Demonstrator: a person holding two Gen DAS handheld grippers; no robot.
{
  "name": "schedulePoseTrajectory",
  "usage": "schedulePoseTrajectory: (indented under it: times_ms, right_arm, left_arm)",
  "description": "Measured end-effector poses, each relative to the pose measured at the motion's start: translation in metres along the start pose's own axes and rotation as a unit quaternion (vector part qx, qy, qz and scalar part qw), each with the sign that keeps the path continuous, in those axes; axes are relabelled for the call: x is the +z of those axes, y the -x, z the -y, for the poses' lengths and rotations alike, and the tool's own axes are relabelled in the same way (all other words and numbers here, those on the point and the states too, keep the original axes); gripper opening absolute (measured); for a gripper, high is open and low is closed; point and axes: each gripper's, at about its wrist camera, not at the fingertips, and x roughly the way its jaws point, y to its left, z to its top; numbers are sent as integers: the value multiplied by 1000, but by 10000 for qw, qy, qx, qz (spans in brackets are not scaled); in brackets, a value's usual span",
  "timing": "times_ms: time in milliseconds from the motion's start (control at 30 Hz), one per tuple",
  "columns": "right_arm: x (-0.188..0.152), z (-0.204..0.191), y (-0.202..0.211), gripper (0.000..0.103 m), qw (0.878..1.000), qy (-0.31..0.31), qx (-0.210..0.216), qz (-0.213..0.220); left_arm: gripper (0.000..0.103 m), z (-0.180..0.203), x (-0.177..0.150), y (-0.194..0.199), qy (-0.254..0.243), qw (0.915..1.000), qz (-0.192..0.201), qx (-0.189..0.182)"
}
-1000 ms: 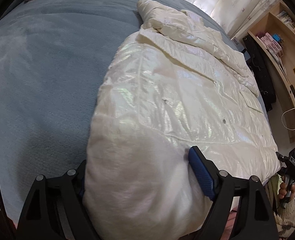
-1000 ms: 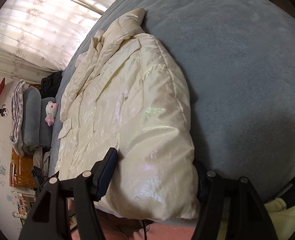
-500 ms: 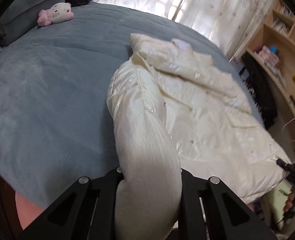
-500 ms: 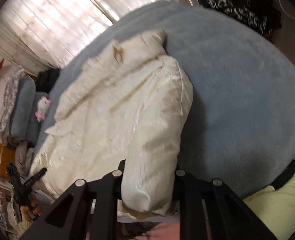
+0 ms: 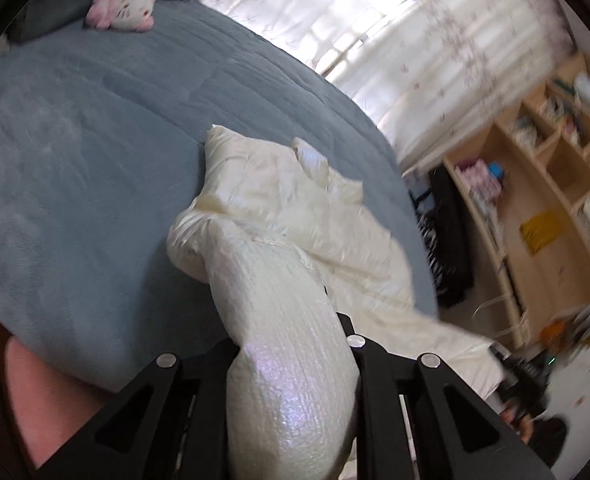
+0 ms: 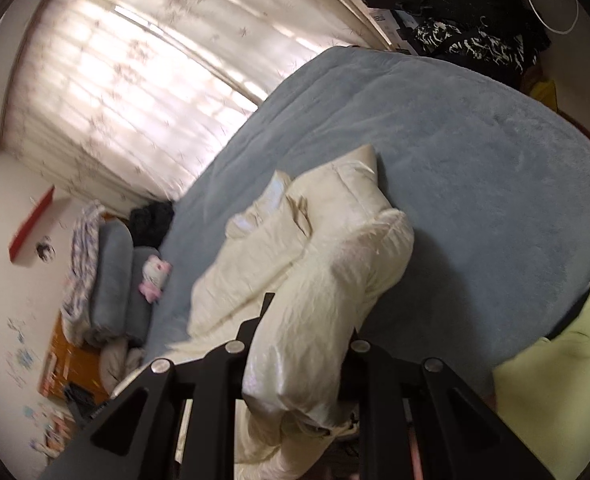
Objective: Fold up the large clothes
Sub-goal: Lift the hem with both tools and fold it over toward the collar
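Cream padded jacket (image 5: 279, 216) lying on the grey-blue bed cover (image 5: 75, 168), its near hem lifted at two corners. Left of the jacket: a broad bare stretch of cover reaching to the plush toy (image 5: 121, 10) at the far corner. At the jacket's left hem corner: left gripper (image 5: 291, 364), jaws clamped on a thick bunch of quilted shell. At its right hem corner: right gripper (image 6: 299, 360), jaws likewise clamped on bunched fabric. Both pairs of jaws have just been closing, with the jacket between them. Right of the jacket in the right wrist view: more bare cover, then the bed's edge. Beyond it in the left wrist view: open shelving (image 5: 543, 184) by the curtained window (image 5: 395, 32).

Handling, as judged: the fill looks soft, bulky and light, the glossy shell probably slippery, so deep bites at the hem corners suit it. The raised hem could travel toward the collar unobstructed; the near bed edge, where fabric overhangs, is the likeliest place for it to slide off.
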Motion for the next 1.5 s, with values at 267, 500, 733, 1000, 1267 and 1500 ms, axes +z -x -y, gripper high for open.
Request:
schedulePoseTrajectory:
  times_ms: [267,500,733,1000,1267,1500]
  right_arm:
    - [61,-3,-44,20,9987,-355,194,322]
    - [123,-15,-119,26,9989,-223,-18,422]
    - [170,-13,-202,53,9988,-355,-306,158]
    - [176,-5,-227,79,9982,-553,105,205]
    - [184,5,-219,84,9978,-435,276,421]
    - [191,15,-245,92,9939,558,-906,277]
  left_arm:
    - [17,0,72,-52,420,9980,372,-296]
    - [28,-8,144,-127,625,9971,431,-30]
    - [48,-23,200,-211,877,9957,-44,292]
    - [93,-25,226,-247,1085,9939,-67,-168]
    - [93,-33,232,-246,768,9970,-53,28]
    - [93,-45,225,-271,-225,9959,-479,740]
